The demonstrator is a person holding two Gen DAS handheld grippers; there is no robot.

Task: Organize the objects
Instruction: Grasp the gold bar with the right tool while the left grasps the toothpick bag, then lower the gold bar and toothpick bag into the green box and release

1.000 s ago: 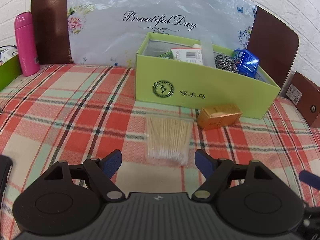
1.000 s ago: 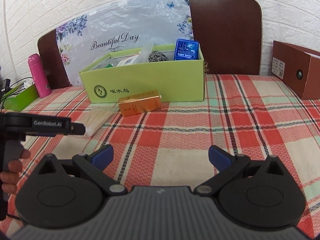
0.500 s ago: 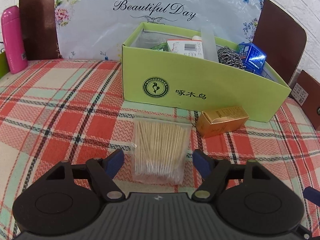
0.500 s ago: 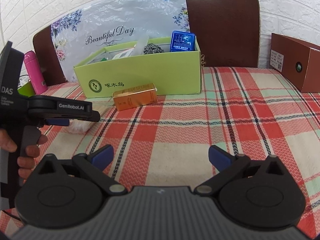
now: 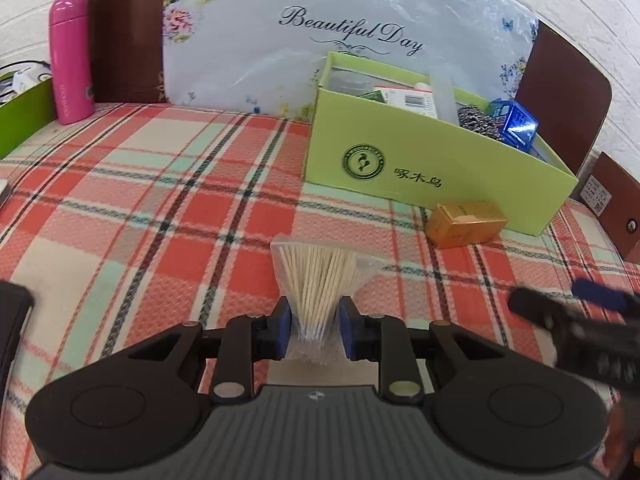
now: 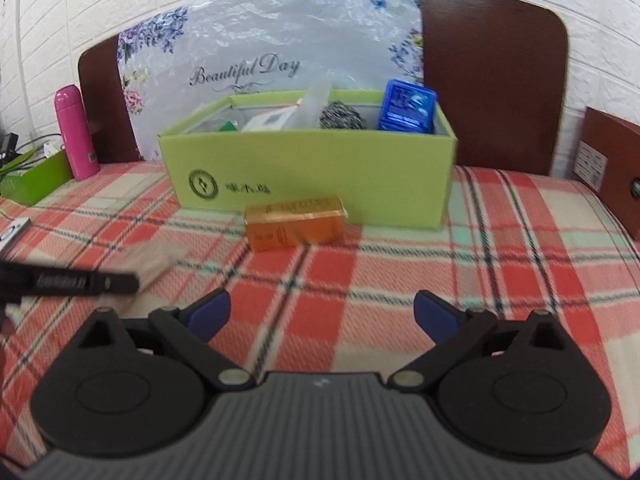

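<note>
Nearest to me, my left gripper (image 5: pixel 313 330) has just been closing and its blue pads now pinch the near end of the clear bag of cotton swabs (image 5: pixel 318 280), which fans out beyond them low over the plaid worktop (image 5: pixel 132 216). I judge this to be the pick-up step; next I must lift the bag clear and carry it over the near wall of the green box (image 5: pixel 424 176) without the slippery plastic sliding out. The left gripper tilts down and forward. My right gripper (image 6: pixel 320 316) hangs open and empty over the cloth, aimed at the gold box (image 6: pixel 296 222) lying just in front of the green box. Farther left stands a pink bottle (image 5: pixel 70 58).
</note>
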